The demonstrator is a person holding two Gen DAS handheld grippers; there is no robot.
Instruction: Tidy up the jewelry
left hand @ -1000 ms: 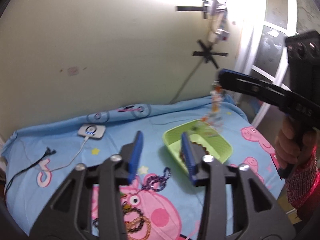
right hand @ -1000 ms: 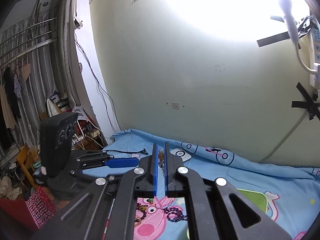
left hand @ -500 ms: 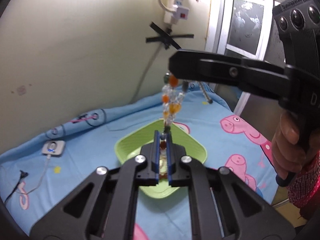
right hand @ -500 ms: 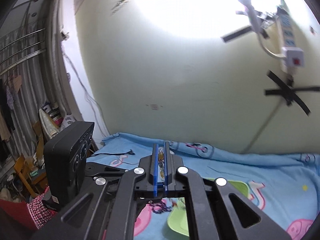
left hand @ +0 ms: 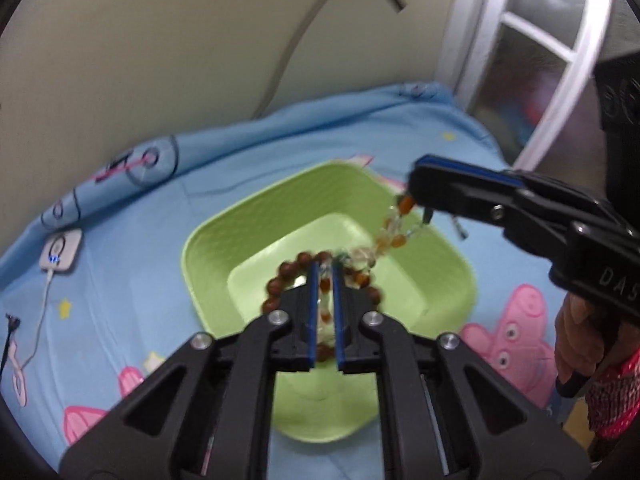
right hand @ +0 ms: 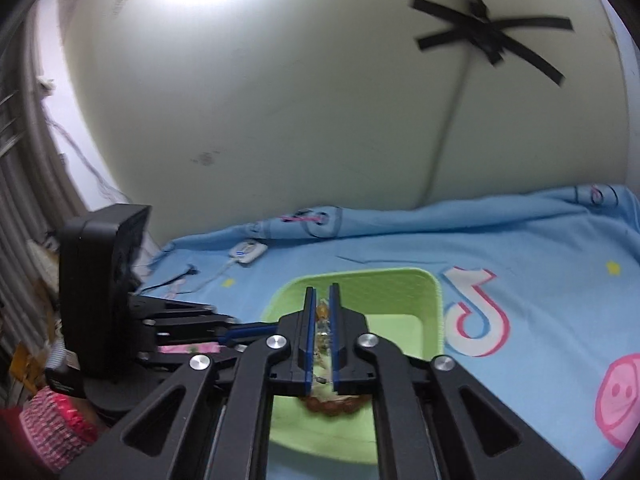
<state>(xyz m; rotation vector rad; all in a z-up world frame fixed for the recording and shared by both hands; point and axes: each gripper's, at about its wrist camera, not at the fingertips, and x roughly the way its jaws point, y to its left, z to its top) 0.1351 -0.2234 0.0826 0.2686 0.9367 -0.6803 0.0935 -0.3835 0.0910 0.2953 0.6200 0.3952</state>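
Now both grippers hang over the shallow square lime-green plastic tray (left hand: 208,256), which lies on a light blue cartoon-print bedsheet (left hand: 120,280). Stretched between them is a string of amber and clear glass beads (left hand: 390,236) — one end pinched in the black left gripper (left hand: 325,280), whose blue-edged jaws are pressed nearly together on it, the other end clamped in the black right gripper (left hand: 416,196), its jaws likewise closed on the beads. Above the tray's floor the strand sags from the right gripper's tip down to the left one. Inside the tray, partly hidden behind the left gripper, rests a round brown wooden-bead bracelet (left hand: 288,272). Well beyond the tray's left rim sits a small white charger (left hand: 60,250) with its cable.
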